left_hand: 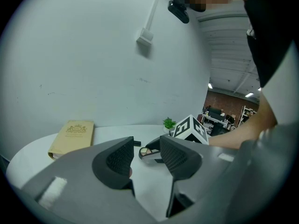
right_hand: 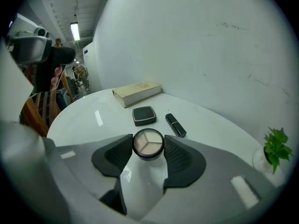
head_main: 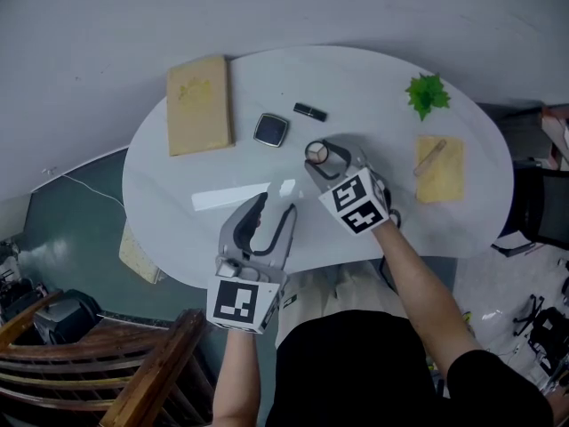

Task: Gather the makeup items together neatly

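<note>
Two hand-held grippers are out over the white oval table (head_main: 160, 194). The right gripper (head_main: 320, 157) has its jaws closed on a small round black pot of three-shade powder (right_hand: 148, 143). One dark ribbed pad lies against each side of the pot, so it sits pinched right at the tips. I can't make out whether the pot rests on the tabletop or is just clear of it.

Just beyond those tips lies a square black compact with a glossy lid (right_hand: 144, 115). Beside the compact, a little to this gripper's right, is a short black lipstick tube (right_hand: 175, 125); neither touches the pot. Further off past the compact, a tan hardback book (right_hand: 137, 92) lies flat. Well off to the right of this gripper stands a small green leafy plant (right_hand: 276, 146). Nearer the person is a yellow square cloth (head_main: 449, 178) with a wooden stick (head_main: 431, 158) on it.

The left gripper (head_main: 276, 206) hangs to the left of the right one, nearer the person. Its jaws stand partly apart with only bare tabletop between them.
</note>
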### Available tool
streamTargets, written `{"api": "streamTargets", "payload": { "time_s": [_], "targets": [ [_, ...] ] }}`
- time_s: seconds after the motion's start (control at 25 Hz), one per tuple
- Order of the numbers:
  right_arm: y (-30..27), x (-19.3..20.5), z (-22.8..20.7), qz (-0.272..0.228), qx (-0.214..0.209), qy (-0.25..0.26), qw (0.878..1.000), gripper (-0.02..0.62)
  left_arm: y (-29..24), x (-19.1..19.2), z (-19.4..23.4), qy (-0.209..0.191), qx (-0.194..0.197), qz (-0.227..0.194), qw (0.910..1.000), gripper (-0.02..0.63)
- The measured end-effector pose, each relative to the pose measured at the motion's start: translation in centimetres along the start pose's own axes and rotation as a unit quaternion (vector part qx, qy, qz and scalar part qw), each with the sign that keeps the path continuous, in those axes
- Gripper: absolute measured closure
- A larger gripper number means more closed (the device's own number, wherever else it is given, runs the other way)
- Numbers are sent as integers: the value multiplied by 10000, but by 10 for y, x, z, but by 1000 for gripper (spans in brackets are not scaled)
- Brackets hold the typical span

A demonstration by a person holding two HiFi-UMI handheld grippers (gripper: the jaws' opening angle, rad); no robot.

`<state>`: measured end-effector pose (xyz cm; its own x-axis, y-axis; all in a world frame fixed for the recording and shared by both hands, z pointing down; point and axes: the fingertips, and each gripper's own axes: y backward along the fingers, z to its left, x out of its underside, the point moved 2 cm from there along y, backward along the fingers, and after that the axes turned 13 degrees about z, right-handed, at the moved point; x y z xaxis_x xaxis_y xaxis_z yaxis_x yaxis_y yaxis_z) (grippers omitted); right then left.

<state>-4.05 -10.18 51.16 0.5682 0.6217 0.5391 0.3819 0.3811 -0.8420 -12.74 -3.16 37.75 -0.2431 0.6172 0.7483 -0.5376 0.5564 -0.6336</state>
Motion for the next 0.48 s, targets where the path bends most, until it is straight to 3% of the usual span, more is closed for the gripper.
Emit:
{"api": "streamTargets", "payload": {
  "time_s": [0.48],
  "targets": [
    [40,52,6,30,23,-57,10000,379,1,10,-49,-51,83,-99,9999,430]
  ]
}}
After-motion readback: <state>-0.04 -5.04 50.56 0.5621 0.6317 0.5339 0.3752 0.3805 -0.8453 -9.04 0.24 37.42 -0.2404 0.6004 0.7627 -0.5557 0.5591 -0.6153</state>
